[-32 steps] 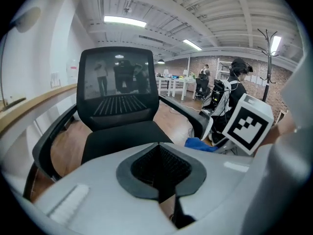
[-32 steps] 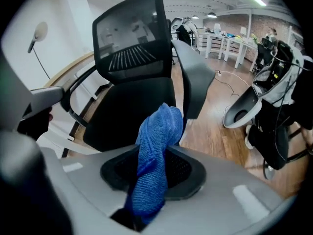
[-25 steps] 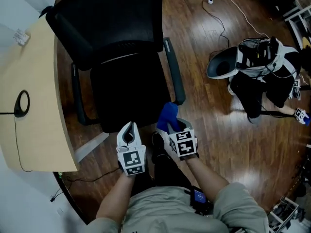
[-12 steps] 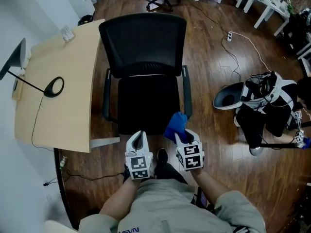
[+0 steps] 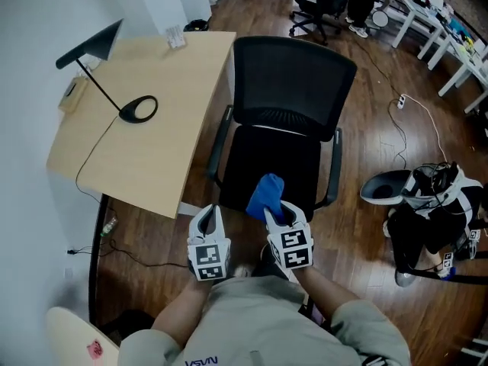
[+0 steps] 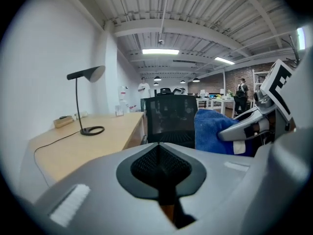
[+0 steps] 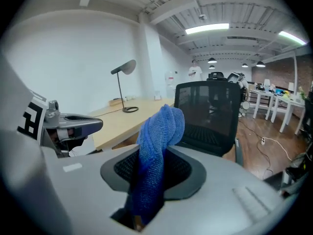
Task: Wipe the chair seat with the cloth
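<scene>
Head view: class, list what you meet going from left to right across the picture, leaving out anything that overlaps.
desk lamp → left gripper → blue cloth → black-and-white gear on the floor

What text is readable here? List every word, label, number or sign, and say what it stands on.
None reads for certain.
Grey shirt: pale print at the bottom edge, cut off, too blurred.
Cubes on left claw and right claw: black-and-white square markers, no letters.
Small card on the desk: too small.
White object bottom left: reddish mark, too small.
</scene>
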